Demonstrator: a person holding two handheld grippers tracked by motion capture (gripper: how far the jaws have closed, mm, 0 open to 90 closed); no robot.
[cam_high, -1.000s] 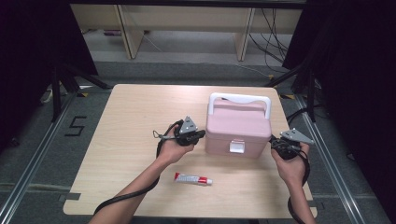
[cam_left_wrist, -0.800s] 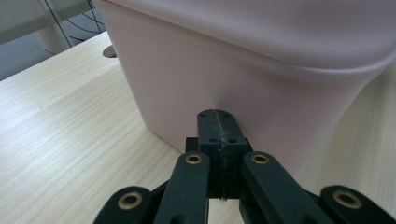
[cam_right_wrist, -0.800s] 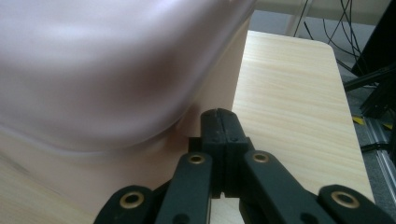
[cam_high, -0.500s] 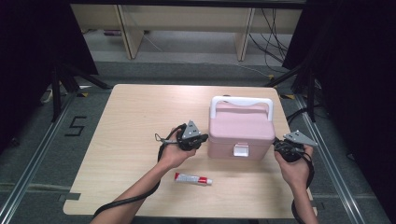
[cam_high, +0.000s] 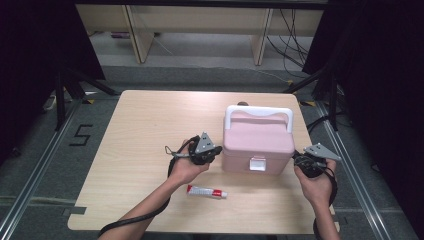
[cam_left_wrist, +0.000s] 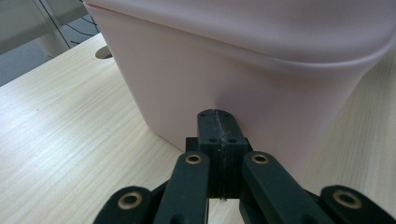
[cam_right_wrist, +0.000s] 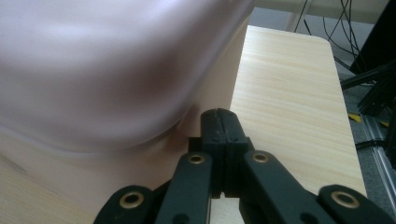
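Note:
A pink lidded box (cam_high: 257, 144) with a white handle (cam_high: 258, 113) and a white front latch (cam_high: 258, 163) stands on the right half of the wooden table (cam_high: 140, 125). My left gripper (cam_high: 216, 153) is shut, its tips at the box's left wall (cam_left_wrist: 224, 88). My right gripper (cam_high: 297, 160) is also shut, its tips against the box's right wall (cam_right_wrist: 212, 88). In the left gripper view the jaws (cam_left_wrist: 218, 122) meet with nothing between them. The jaws (cam_right_wrist: 219, 120) in the right gripper view are pressed together the same way. The lid is down.
A small red and white tube (cam_high: 206, 191) lies on the table in front of the box, between the person's forearms. A dark spot (cam_left_wrist: 103, 54) shows on the wood behind the box. Metal rails and cables run along the floor on both sides.
Both hands have come slightly nearer the box's side walls; the box and tube lie where they were.

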